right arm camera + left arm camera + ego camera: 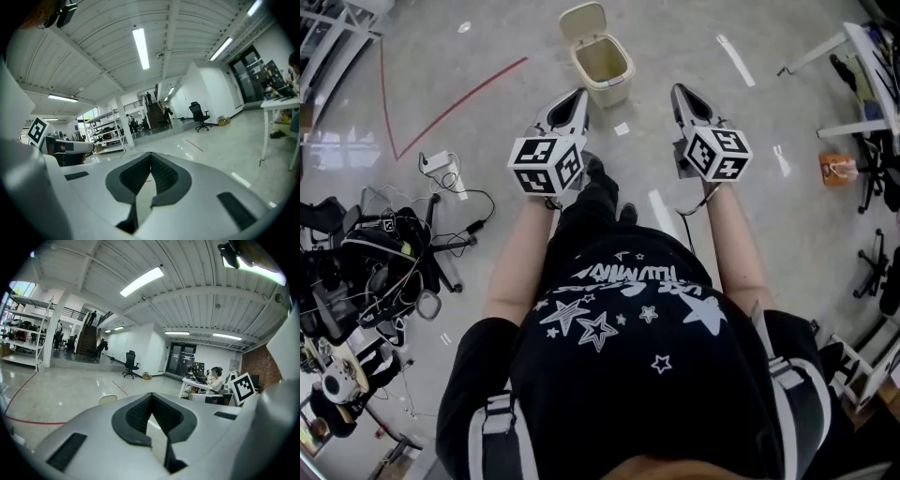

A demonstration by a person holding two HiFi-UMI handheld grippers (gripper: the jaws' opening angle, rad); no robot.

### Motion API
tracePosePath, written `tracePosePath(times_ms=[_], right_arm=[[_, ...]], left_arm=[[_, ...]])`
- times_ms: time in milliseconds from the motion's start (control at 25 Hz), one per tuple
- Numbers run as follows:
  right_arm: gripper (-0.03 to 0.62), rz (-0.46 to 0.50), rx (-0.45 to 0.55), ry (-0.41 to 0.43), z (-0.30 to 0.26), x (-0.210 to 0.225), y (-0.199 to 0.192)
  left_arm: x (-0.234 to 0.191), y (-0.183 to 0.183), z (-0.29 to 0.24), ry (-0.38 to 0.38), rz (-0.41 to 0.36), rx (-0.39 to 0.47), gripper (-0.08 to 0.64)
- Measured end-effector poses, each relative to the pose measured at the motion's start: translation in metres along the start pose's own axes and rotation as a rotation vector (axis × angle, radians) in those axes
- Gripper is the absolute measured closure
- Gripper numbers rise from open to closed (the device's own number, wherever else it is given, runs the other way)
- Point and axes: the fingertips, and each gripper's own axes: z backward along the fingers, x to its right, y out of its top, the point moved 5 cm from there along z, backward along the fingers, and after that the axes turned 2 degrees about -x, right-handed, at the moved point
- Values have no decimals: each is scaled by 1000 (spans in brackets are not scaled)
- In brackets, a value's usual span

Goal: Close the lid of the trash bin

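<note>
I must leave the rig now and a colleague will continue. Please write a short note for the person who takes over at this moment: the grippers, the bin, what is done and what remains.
Left gripper: fingers shut together, holding nothing, raised in front of the person.
Right gripper: the same, shut and empty.
Trash bin: stands on the floor ahead, beyond both grippers and nearer the left one. Its lid is open, standing up at the far side.
Done: nothing yet; neither gripper touches the bin.
Left: bring a gripper to the lid and press it down until shut.
</note>
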Motion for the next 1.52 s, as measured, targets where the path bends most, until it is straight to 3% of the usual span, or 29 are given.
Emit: tracePosePath(times_ms=[600,1120,1520], right_arm=[[587,74,-37,-11,-80,28,36],[587,76,-59,-10,-217,40,84],[586,39,-92,-15,-281,44,88]], left_arm=[[-68,22,-76,-4,41,23,549],[-165,53,-156,12,79,-12,549],[-225,59,-194,20,118,-33,549]])
